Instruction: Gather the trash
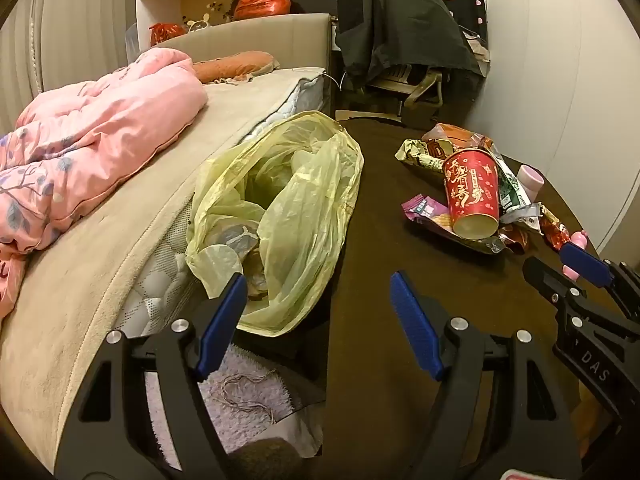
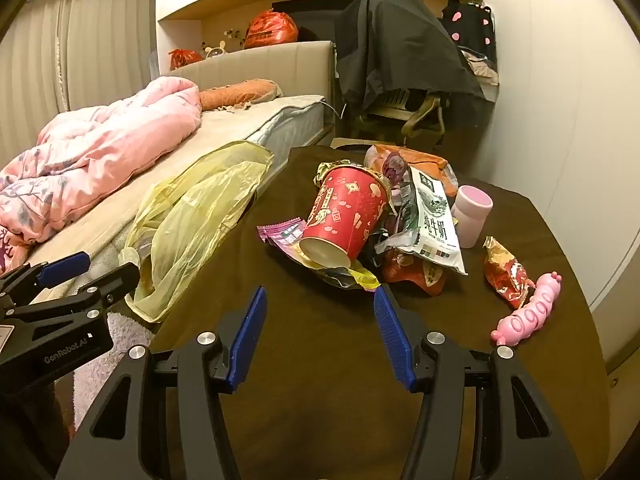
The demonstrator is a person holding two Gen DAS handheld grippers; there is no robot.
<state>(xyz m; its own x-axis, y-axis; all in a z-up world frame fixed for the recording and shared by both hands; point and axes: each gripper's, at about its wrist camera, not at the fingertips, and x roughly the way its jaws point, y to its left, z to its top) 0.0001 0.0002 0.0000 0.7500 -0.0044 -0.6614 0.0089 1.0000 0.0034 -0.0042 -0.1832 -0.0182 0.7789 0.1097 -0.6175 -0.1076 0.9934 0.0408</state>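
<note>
Beside the bed (image 2: 280, 120), our left gripper (image 1: 318, 296) and right gripper (image 2: 320, 308) gape empty (red cup (image 2: 344, 216) tipped over near yellow bag (image 1: 288, 208)).

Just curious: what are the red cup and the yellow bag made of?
Red cup: likely paper, matt printed wall, pale unprinted base with a rolled rim. Yellow bag: thin plastic film, translucent, crinkled and slightly glossy, with contents showing through.

1. We see a red paper cup (image 2: 347, 216) lying tipped on the wrappers, its base toward us.
2. Crumpled snack wrappers (image 2: 424, 220) sit heaped mid-counter.
3. A yellow trash bag (image 1: 280, 216) gapes open at the counter's edge, beside the bed.
</note>
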